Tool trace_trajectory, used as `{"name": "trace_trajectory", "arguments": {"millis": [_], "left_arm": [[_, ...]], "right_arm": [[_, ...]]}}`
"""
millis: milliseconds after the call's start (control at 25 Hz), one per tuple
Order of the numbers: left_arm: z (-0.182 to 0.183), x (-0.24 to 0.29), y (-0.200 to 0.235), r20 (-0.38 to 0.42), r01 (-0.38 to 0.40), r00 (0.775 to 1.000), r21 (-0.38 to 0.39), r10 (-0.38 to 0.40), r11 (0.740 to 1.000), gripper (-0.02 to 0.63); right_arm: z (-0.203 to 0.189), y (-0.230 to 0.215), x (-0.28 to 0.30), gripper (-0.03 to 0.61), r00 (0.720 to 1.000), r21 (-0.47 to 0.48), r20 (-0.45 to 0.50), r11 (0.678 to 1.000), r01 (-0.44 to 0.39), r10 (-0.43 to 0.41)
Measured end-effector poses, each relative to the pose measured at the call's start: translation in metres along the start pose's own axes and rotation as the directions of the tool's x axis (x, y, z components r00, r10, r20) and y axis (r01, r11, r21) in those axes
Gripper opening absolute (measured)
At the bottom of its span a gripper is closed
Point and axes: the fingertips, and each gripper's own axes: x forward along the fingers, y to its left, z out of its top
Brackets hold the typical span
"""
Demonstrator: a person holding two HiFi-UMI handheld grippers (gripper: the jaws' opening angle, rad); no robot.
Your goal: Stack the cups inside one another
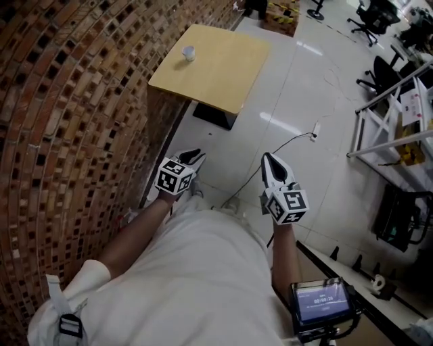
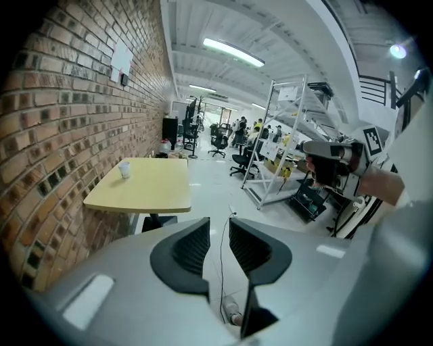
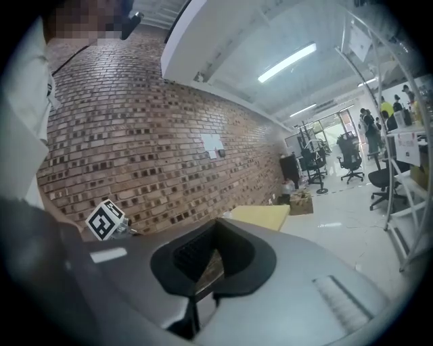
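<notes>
A small white cup (image 1: 188, 53) (image 2: 124, 169) stands near the far left corner of a yellow square table (image 1: 223, 74) (image 2: 145, 192), well ahead of me; whether it is a single cup or a stack I cannot tell. Both grippers are held out in front of the person's body over the floor, far short of the table. My left gripper (image 1: 194, 158) (image 2: 218, 228) is open, with a narrow gap between its jaws and only floor showing through it. My right gripper (image 1: 268, 162) (image 3: 215, 228) is shut, jaws meeting at the tips with nothing held.
A brick wall (image 1: 61, 121) runs along the left, right beside the table. A cable with a plug (image 1: 314, 131) lies on the white floor. A metal shelf rack (image 1: 389, 128) (image 2: 284, 149) and office chairs (image 1: 372, 17) stand to the right. A screen device (image 1: 321, 301) hangs at the person's waist.
</notes>
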Motion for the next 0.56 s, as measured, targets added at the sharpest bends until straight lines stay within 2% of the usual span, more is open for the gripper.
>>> {"name": "trace_trajectory", "arguments": {"millis": [200, 560], "left_arm": [[0.016, 0.001, 0.012, 0.034, -0.016, 0.999, -0.006, 0.017, 1.000, 0.107], [-0.013, 0.003, 0.018, 0.005, -0.053, 0.999, -0.065, 0.053, 0.996, 0.107]], "right_arm": [[0.003, -0.004, 0.005, 0.000, 1.000, -0.021, -0.005, 1.000, 0.004, -0.004], [0.002, -0.006, 0.009, 0.000, 1.000, -0.042, -0.022, 0.999, -0.002, 0.001]]}}
